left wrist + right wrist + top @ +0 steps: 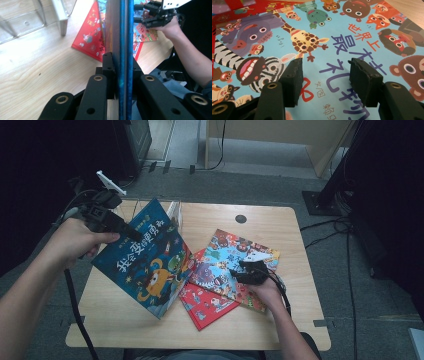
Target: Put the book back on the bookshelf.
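Observation:
A dark blue picture book stands tilted up off the table at the left, and my left gripper is shut on its upper edge. In the left gripper view the jaws clamp the book's blue edge from both sides. A light-blue book with cartoon animals lies flat at the middle right, overlapping a red book. My right gripper rests over the animal book, open. In the right gripper view its pads stand apart above the cover, gripping nothing.
A clear acrylic book stand sits at the table's back, behind the blue book, also seen as a transparent stand in the left gripper view. The wooden table has a round cable hole. Cables trail on the floor at the right.

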Demonstrator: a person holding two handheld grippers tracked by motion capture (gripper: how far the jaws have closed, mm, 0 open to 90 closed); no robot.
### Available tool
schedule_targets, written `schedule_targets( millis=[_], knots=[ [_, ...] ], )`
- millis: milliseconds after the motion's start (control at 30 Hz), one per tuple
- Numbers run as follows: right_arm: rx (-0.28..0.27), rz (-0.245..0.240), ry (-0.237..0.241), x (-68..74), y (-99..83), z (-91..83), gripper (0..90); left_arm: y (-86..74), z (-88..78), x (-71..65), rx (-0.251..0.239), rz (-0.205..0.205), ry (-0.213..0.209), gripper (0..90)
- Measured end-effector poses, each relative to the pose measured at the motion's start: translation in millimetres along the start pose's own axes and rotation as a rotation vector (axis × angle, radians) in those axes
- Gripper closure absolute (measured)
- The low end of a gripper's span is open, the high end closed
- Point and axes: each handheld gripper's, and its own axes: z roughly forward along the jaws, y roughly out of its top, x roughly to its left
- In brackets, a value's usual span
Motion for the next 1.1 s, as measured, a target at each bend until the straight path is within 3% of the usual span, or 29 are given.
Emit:
schedule_targets(
  millis=[533, 1100],
  knots=[
    [-0.001, 0.0, 0.003, -1.5, 3.8, 4.6, 44.2, -26.9, -21.6, 18.5, -0.012, -0.066, 0.036, 82.7],
    [-0.002, 0.0, 0.004, -1.7, 3.5, 4.6, 44.3, -40.5, -34.2, 38.7, -0.014, -0.107, 0.047, 82.2]
  ],
)
